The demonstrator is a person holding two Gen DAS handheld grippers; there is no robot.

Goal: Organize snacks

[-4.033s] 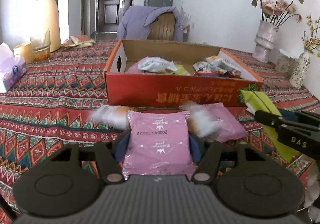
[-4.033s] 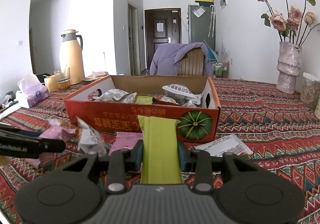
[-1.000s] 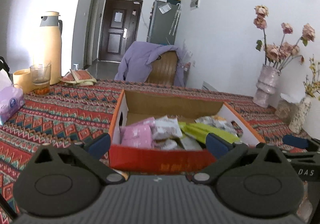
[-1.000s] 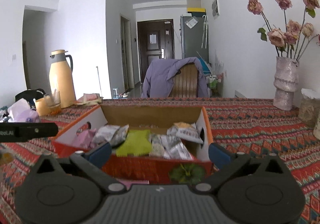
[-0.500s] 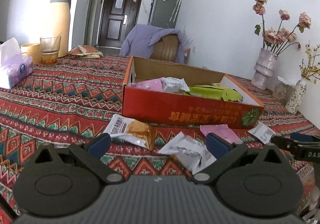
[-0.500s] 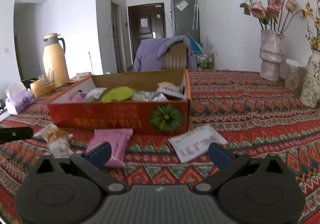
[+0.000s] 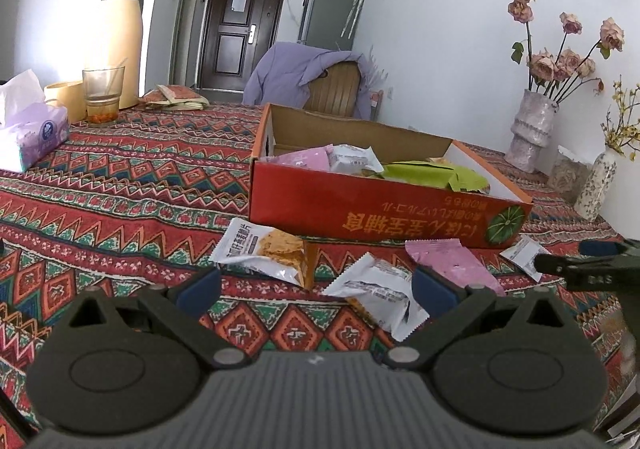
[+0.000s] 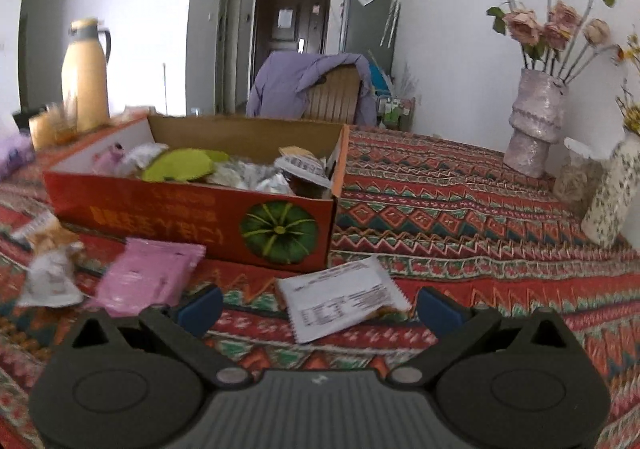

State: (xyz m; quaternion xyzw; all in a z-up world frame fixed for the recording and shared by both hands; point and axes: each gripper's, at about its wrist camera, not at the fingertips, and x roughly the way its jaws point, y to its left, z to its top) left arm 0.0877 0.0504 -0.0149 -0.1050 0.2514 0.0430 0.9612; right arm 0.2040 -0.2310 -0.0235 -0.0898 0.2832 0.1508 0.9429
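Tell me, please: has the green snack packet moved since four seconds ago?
Yes. The green packet now lies inside the red box, no longer in the right gripper.

Left tool [image 7: 316,289] spread wide, empty.
Three snack packets lie on surface [image 7: 120,185] before red box [image 7: 360,205] holding snacks.

Left gripper [image 7: 316,289]: four seconds back clamped on pink packet; now jaws wide, nothing between. That pink packet [image 7: 306,160] now inside red box [image 7: 360,205], at its left end. Right gripper [image 8: 320,303]: earlier clamped on green packet; now jaws wide. Green packet [image 8: 178,165] now lies in red box on top of other snacks. Both grippers lifted over red box, then dropped back low before its front wall.
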